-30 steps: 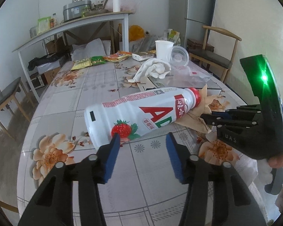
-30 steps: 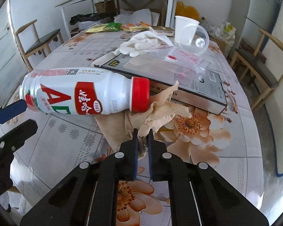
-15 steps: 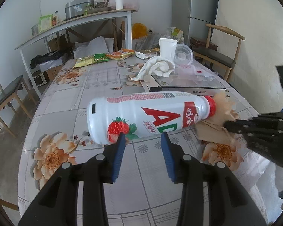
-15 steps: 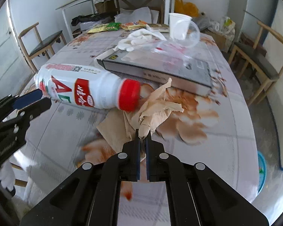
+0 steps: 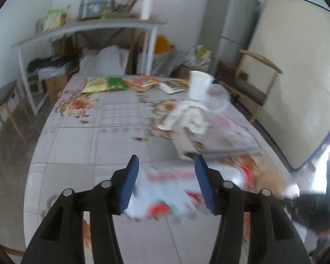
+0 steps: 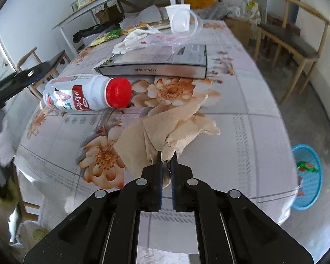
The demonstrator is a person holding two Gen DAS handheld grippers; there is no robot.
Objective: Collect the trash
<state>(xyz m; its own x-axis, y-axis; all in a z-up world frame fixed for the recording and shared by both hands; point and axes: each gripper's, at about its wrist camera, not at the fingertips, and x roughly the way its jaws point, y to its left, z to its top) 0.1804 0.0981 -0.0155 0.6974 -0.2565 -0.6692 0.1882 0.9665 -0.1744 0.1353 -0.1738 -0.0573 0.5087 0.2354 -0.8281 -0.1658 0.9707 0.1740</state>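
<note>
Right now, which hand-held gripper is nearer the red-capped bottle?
Left. The left hand-held gripper is open with the bottle lying between its fingers. The right hand-held gripper sits back, clamped on the crumpled brown paper.

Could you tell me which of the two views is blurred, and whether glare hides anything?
Left wrist view: heavy motion blur; the bottle between the left gripper's blue pads is smeared, its label unreadable, and the bright right edge washes out. Right wrist view: mostly sharp; the bottle, box and brown paper in the right gripper are clear, the far left edge smeared.

White bottle (image 6: 85, 95), red cap (image 6: 118, 92); floral tablecloth (image 6: 242, 118).
</note>
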